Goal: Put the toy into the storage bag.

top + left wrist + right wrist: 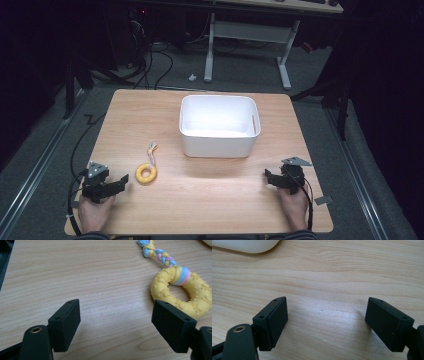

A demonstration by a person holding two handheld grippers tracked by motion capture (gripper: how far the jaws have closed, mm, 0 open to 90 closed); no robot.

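The yellow ring toy (146,173) lies flat on the wooden worktop (210,200), near its left side, with a braided rope tail (151,150) of yellow, pink and blue running from the ring toward the far edge and ending in a small knot. Your left gripper (121,180) rests at the near left corner of the worktop, just to the left of the ring, pointing right toward it; its jaws stand wide apart with nothing between them. In the left gripper view the ring (186,293) sits just past the right-hand jaw, its knobbly surface and the pastel band wrapped round it showing clearly, and bare wood lies between the two jaws. A white bin (219,126) stands in the middle of the worktop toward the far side, open at the top. Your right gripper (268,176) rests near the right corner, pointing left, well apart from the ring; its jaws are also wide and grasp nothing. In the right gripper view a rounded corner of the bin (247,245) shows at the far left.
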